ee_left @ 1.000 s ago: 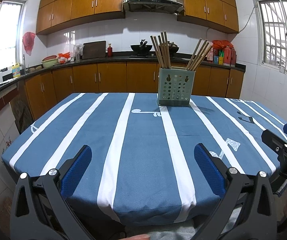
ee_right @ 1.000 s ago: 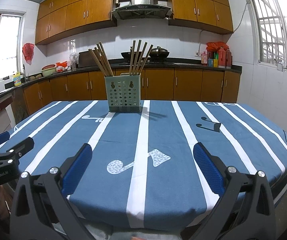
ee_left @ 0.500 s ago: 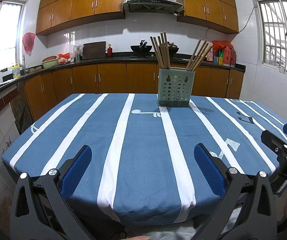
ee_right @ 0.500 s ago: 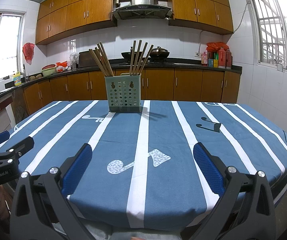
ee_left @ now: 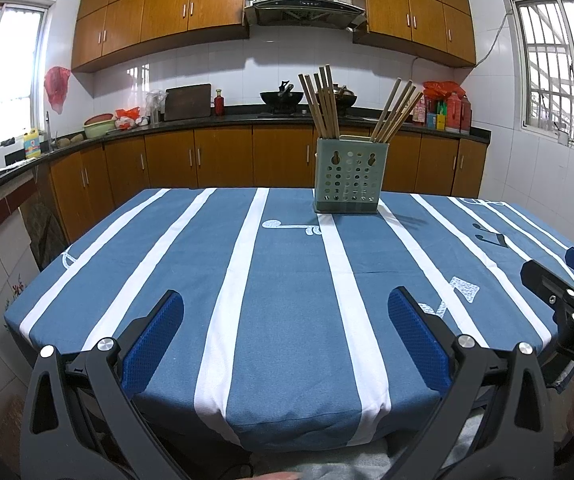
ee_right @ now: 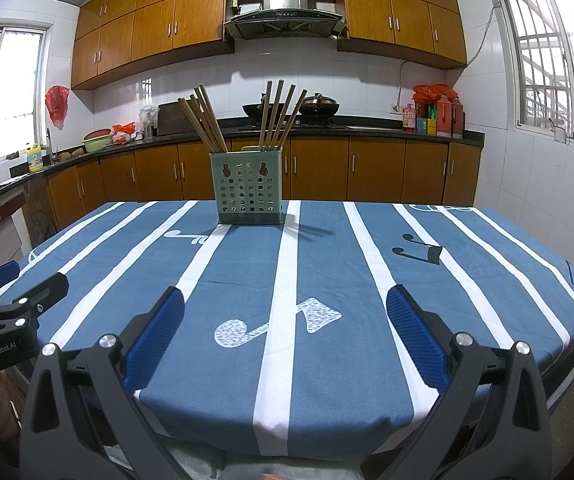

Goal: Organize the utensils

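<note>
At the bottom of each frame we hold the left hand-held gripper and right hand-held gripper spread wide, gripping nothing, over the near edge of the bench. Farther back, upper centre, the chopsticks stand in two bunches in the holder, seemingly sorted already or awaiting re-sorting.

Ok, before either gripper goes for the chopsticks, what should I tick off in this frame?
1. Left gripper open, nothing held: ok.
2. Right gripper open, nothing held: ok.
3. Green holder upright on the striped tablecloth: ok.
4. Chopsticks in two separate bunches, ends above the rim: ok.
5. Cloth between grippers and holder free of objects: ok.
6. Inner divider between the bunches: cannot tell.
</note>
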### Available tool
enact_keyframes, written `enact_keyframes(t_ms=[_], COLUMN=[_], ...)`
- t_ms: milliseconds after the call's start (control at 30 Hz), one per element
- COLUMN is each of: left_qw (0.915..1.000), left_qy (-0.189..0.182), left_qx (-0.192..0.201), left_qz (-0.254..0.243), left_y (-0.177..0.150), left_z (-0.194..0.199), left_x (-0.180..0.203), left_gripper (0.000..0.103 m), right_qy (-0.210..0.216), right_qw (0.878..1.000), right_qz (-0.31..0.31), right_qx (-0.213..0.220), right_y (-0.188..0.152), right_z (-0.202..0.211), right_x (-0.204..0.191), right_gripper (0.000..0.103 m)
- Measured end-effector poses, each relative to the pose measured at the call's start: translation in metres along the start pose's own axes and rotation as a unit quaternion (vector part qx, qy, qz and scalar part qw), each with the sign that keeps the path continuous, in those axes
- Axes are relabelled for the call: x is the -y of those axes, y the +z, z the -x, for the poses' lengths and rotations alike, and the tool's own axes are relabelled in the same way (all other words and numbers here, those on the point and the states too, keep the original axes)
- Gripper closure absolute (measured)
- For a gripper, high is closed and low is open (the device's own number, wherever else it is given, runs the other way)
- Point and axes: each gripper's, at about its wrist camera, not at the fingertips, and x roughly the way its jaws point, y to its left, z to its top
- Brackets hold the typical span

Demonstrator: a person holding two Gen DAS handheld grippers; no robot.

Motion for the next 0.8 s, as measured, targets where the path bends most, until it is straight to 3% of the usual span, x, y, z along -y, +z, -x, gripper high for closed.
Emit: enact_keyframes(t_ms=[800], left_qw=[1.0], left_qy=[0.0], left_qx=[0.001], left_qz=[-0.002], left_y=[0.0006], left_z=[0.001], left_x=[0.0013], left_gripper=[0.002], right_qy=[0.0], right_qw=[1.0], right_qz=[0.0], right_qx=[0.001], right_y=[-0.0007], right_z=[-0.0001], right_x=[-0.0003], right_gripper=[0.004])
